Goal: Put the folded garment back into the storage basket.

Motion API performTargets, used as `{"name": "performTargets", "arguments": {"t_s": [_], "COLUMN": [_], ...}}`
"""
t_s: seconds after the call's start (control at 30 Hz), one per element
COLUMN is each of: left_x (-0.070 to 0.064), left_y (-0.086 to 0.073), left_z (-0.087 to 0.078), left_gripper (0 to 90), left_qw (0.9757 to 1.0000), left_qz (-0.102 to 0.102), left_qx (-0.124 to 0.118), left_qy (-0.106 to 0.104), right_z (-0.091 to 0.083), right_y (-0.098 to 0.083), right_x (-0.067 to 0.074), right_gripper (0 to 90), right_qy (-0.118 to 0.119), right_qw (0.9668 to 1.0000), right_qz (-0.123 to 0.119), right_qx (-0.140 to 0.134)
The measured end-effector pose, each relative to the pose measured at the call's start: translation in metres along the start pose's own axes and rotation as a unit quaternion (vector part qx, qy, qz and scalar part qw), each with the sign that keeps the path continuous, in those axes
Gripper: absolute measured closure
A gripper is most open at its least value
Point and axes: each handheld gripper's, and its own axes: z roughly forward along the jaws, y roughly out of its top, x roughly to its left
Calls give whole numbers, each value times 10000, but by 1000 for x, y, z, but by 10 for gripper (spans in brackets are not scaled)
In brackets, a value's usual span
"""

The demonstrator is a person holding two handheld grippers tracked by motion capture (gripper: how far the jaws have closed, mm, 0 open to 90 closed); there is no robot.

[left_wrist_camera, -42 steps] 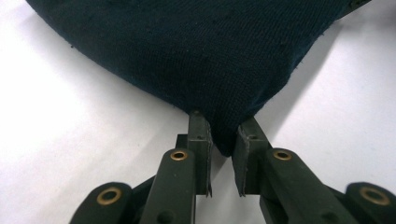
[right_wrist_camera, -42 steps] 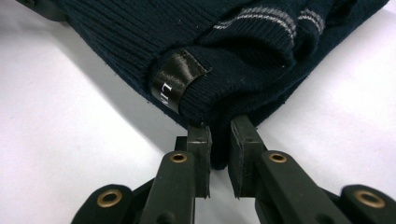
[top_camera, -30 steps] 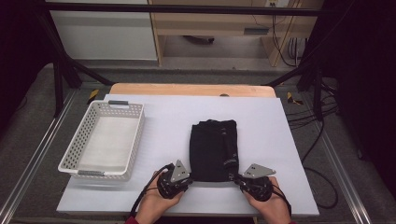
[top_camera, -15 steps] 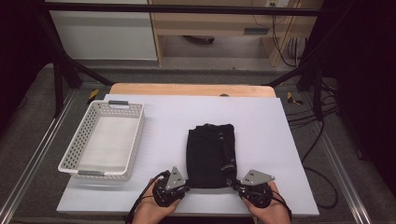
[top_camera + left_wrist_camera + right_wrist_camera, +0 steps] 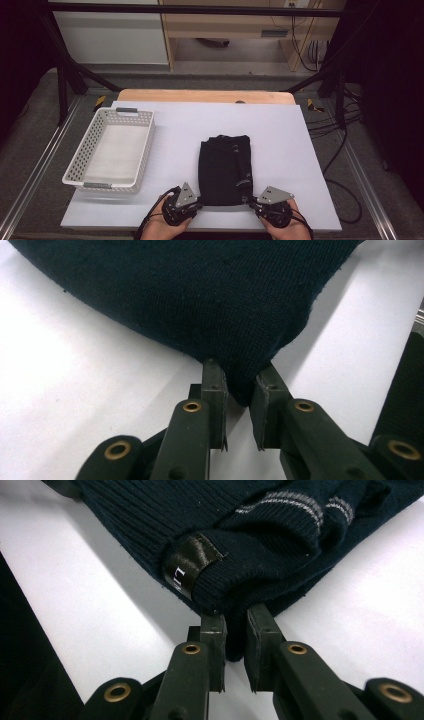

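Folded sweater (image 5: pixel 225 167) on the surface (image 5: pixel 310 165): its long axis runs straight away from you. Your left hand-held gripper (image 5: pixel 196 203) and right hand-held gripper (image 5: pixel 251 202) each pinch a near corner.

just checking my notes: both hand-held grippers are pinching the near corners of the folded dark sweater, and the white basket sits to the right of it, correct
Not quite. The white basket sits to the left of the folded dark sweater, as the high view shows. The rest holds: the left hand-held gripper and the right hand-held gripper each pinch a near corner of it.
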Motion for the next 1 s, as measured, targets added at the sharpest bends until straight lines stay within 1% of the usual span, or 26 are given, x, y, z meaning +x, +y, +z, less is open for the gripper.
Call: {"name": "performTargets", "arguments": {"t_s": [0.1, 0.17, 0.23, 0.33, 0.37, 0.5, 0.57, 0.63, 0.7, 0.77, 0.83, 0.9, 1.0], "left_x": [1, 2, 4, 5, 5, 5, 6, 8, 11, 15, 20, 24, 31], "left_y": [-1, -1, -1, -1, 0, 3, 5, 7, 10, 13, 16, 20, 30], "left_z": [1, 1, 3, 2, 1, -3, -6, -9, -12, -13, -11, -10, -8], "left_gripper": [750, 703, 626, 480, 441, 331, 280, 232, 208, 193, 181, 162, 166], "left_qw": [10000, 9999, 9998, 9993, 9993, 9993, 9992, 9987, 9980, 9970, 9964, 9958, 9953], "left_qz": [-61, -105, -154, -242, -266, -274, -263, -331, -406, -467, -542, -604, -611], "left_qx": [-31, -30, 10, 20, -29, -183, -283, -393, -483, -586, -595, -606, -569], "left_qy": [-41, -67, -157, -281, -264, -168, -62, 17, 75, 179, 273, 322, 496], "right_z": [0, 0, 0, 0, 0, 0, 0, 1, 1, 2, 3, 3, 4], "right_y": [0, 0, 0, -1, -1, -1, -1, -1, -1, -1, -1, -1, -1], "right_x": [-1, -1, -1, -2, -2, -4, -4, -5, -5, -5, -4, -4, -4], "right_gripper": [802, 799, 796, 785, 781, 758, 746, 727, 699, 662, 615, 574, 532], "right_qy": [2, 8, 4, 18, 24, 46, 66, 95, 108, 126, 146, 142, 84], "right_qw": [10000, 10000, 10000, 10000, 9999, 9998, 9998, 9997, 9997, 9996, 9994, 9994, 9993], "right_qz": [35, 44, 48, 88, 112, 168, 183, 225, 240, 258, 305, 321, 366], "right_qx": [-5, -13, -18, -23, -16, -7, 5, 1, 12, 15, 29, 37, 29]}}
